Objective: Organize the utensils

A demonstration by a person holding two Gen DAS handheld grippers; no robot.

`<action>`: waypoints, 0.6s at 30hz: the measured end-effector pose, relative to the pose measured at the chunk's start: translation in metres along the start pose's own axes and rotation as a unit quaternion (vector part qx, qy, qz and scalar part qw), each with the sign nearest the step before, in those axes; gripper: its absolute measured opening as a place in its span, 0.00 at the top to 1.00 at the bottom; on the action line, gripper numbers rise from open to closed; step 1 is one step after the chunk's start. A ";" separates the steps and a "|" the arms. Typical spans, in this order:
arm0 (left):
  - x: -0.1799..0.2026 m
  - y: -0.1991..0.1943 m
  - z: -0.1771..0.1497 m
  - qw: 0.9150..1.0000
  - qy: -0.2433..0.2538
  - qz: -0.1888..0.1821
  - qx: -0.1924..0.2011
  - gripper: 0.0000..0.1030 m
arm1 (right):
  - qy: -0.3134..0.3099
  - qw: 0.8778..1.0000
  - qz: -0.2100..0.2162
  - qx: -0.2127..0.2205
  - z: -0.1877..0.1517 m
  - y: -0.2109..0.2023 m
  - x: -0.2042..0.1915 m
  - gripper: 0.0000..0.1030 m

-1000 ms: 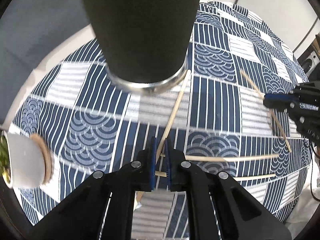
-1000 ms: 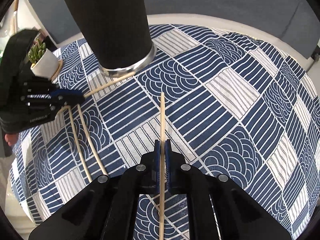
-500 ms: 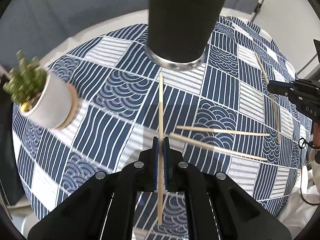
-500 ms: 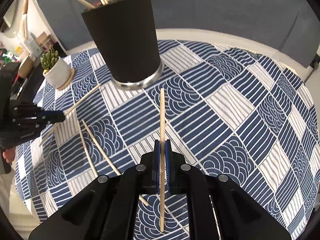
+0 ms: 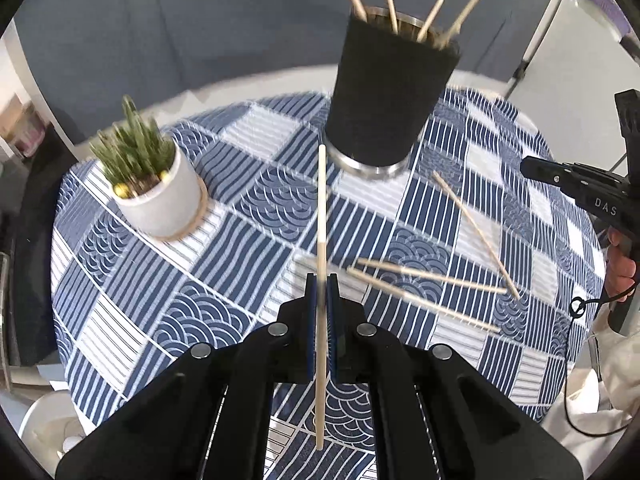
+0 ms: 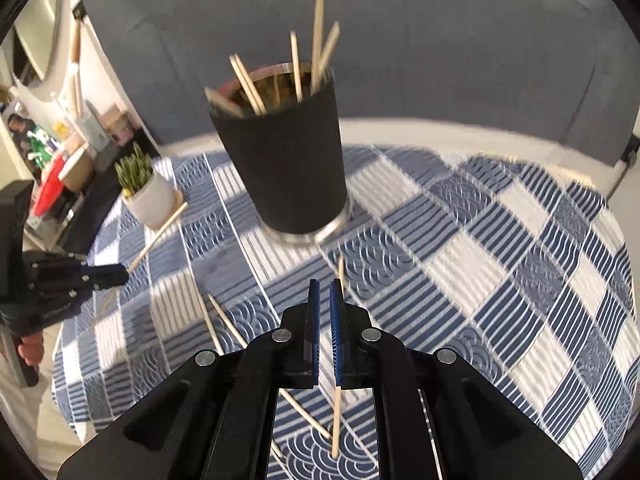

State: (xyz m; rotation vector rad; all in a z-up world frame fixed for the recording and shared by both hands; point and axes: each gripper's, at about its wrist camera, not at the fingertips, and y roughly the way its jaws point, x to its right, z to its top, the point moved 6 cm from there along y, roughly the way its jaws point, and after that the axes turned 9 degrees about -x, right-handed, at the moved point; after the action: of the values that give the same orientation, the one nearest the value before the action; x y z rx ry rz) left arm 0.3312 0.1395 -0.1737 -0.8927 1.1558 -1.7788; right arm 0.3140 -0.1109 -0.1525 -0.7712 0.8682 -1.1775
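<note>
A: How many sticks are already put away?

B: Several wooden sticks stand in the black holder (image 6: pixel 280 160), their tips fanning above the rim. I count about six from the right wrist view, though blur makes the count unsure. The holder stands upright on the patterned cloth of the tabletop (image 5: pixel 248 264).

A: And the ones in hand?

B: The left gripper (image 5: pixel 321 312) has its fingers pressed closed on one stick (image 5: pixel 321 216), held off the cloth and pointing toward the holder's base. The right gripper (image 6: pixel 325 332) is closed too; its stick (image 6: pixel 337 408) runs along the inner face of the right finger, lifted clear of the cloth as far as I can judge.

A: What's left on the tabletop?

B: Three loose sticks (image 5: pixel 428 280) lie to the right in the left wrist view: two nearly parallel, one slanting toward the holder. A potted plant (image 5: pixel 152 192) sits well apart at the left.

A: So roughly?

B: I'd judge a bit past halfway: two in transit, three to collect, none of the five yet in the holder.
</note>
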 end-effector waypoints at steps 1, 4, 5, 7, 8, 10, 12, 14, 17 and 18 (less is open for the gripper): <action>0.000 -0.006 0.002 1.000 -0.002 -0.002 0.008 0.95 | -0.002 1.000 0.001 0.010 0.006 -0.007 -0.001 0.95; 0.004 -0.021 0.013 1.000 -0.008 -0.010 0.029 0.95 | -0.012 0.999 0.009 0.029 0.020 -0.025 -0.004 0.95; 0.006 -0.025 0.017 0.999 -0.009 -0.009 0.035 0.95 | -0.016 0.999 0.012 0.030 0.023 -0.028 -0.005 0.94; 0.011 -0.036 0.022 0.999 -0.011 -0.013 0.049 0.95 | -0.018 0.999 0.024 0.018 0.026 -0.026 -0.004 0.91; 0.014 -0.041 0.025 0.998 -0.014 -0.014 0.055 0.95 | -0.017 0.999 0.036 -0.004 0.025 -0.018 -0.004 0.86; 0.018 -0.047 0.029 0.998 -0.018 -0.018 0.062 0.95 | -0.017 0.998 0.041 -0.036 0.021 -0.002 -0.001 0.79; 0.021 -0.052 0.032 0.997 -0.028 -0.015 0.067 0.95 | -0.021 0.997 0.035 -0.062 0.014 0.014 0.001 0.70; 0.025 -0.057 0.034 0.997 -0.037 -0.019 0.072 0.95 | -0.025 0.995 0.034 -0.091 0.005 0.033 0.003 0.69; 0.030 -0.066 0.036 0.995 -0.049 -0.017 0.082 0.95 | -0.026 0.991 0.026 -0.127 -0.005 0.058 0.009 0.69; 0.031 -0.070 0.036 0.995 -0.054 -0.014 0.087 0.95 | -0.025 0.990 0.027 -0.136 -0.008 0.063 0.009 0.69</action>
State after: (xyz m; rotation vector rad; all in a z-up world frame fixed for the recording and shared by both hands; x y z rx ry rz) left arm 0.3322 0.1160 -0.0927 -0.8934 0.9091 -1.7991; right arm 0.3364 -0.1069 -0.2129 -0.9869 1.0145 -0.9993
